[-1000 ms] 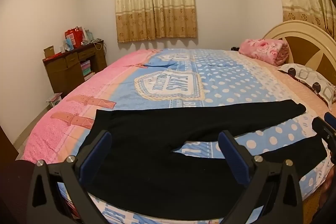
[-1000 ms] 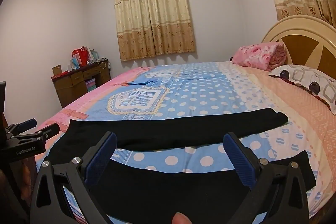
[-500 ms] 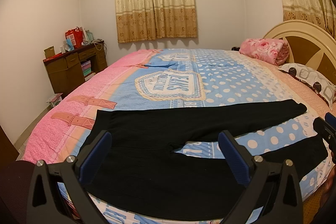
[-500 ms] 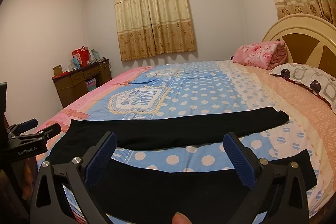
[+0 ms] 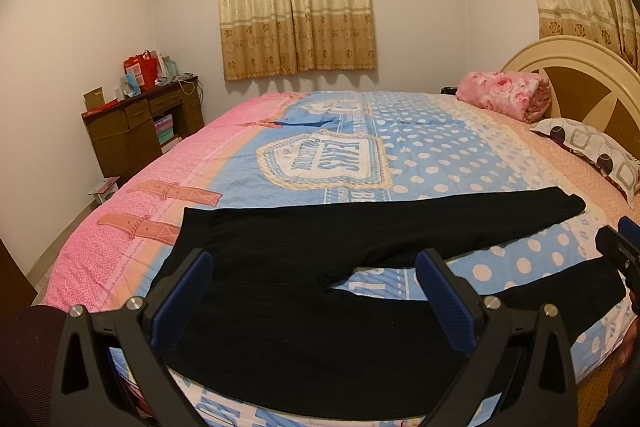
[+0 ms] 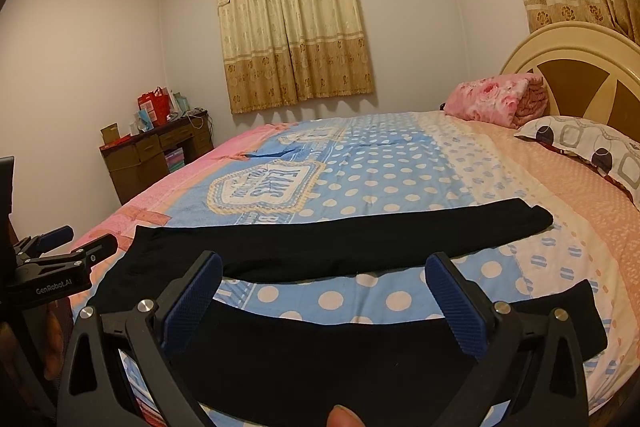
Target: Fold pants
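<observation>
Your black pants (image 5: 304, 291) lie flat along the near edge of the bed (image 5: 420, 155), waist toward its pink foot end and the two legs spread apart toward the headboard end. Your left gripper (image 5: 316, 291) hovers above the waist and seat with its fingers (image 5: 182, 297) spread wide and holding nothing. Your right gripper (image 6: 328, 295) hangs over the nearer leg, fingers (image 6: 456, 307) equally wide apart and empty.
</observation>
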Demonstrator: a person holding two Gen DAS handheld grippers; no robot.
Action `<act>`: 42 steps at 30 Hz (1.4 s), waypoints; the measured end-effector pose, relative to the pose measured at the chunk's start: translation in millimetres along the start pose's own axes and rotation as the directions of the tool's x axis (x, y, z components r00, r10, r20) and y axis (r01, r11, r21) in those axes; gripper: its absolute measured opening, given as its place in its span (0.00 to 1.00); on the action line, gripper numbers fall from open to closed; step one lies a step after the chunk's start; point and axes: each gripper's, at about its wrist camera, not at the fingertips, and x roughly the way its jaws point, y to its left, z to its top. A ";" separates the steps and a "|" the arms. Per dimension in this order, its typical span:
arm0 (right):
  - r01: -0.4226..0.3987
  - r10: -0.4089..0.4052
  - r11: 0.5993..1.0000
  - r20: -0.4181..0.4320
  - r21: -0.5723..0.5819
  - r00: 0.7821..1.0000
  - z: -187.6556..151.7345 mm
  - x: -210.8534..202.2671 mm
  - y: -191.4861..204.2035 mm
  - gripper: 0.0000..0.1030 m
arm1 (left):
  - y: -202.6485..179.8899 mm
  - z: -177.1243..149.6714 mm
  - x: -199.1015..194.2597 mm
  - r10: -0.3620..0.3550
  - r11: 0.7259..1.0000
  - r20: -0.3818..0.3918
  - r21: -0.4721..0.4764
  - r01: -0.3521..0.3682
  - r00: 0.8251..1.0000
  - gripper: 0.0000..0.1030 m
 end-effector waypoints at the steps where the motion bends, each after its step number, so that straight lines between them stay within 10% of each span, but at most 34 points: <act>1: -0.001 0.001 1.000 -0.001 0.001 1.000 0.6 -0.4 -0.8 0.99 | -0.2 -0.1 0.0 0.001 1.000 0.001 0.000 -0.001 1.000 1.00; 42: -0.008 0.009 0.999 -0.038 0.033 0.999 -5.1 12.3 -13.2 0.99 | 2.1 -13.2 12.1 0.006 1.000 -0.035 0.012 -0.006 0.999 1.00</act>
